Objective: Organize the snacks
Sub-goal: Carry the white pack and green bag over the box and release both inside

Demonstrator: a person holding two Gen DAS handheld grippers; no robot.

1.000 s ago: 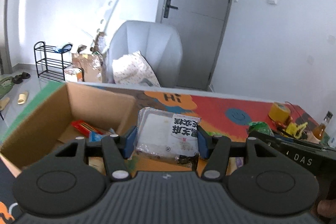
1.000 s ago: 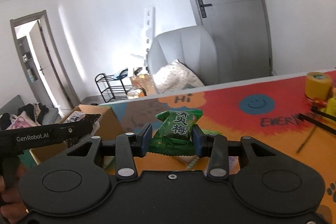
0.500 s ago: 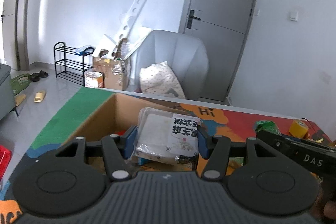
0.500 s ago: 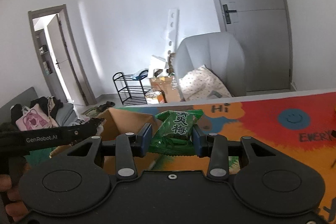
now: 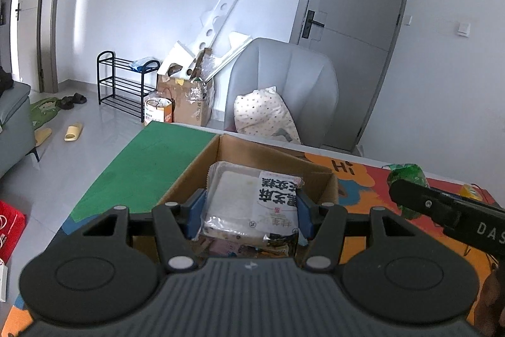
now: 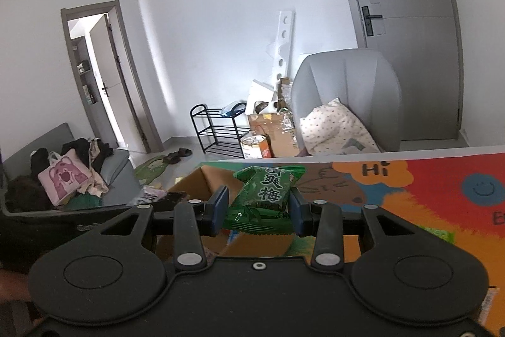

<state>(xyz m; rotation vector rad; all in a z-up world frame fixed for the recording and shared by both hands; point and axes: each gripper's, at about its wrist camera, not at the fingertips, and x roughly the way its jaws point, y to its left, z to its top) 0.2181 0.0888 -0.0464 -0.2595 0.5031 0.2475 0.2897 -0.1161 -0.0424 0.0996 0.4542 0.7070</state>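
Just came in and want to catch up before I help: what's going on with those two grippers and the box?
A person is sorting snacks with a handheld gripper in each hand. The left gripper has its jaws closed on a clear packet with black lettering, held over the open cardboard box at the end of the colourful table mat. The right gripper grips a green snack bag close to the same box. Neither snack has been released yet.

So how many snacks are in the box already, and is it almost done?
Some packets already lie in the cardboard box, too hidden to count. In hand: the left gripper holds a clear white packet over the box, and the right gripper holds a green packet. Both are not yet dropped in.
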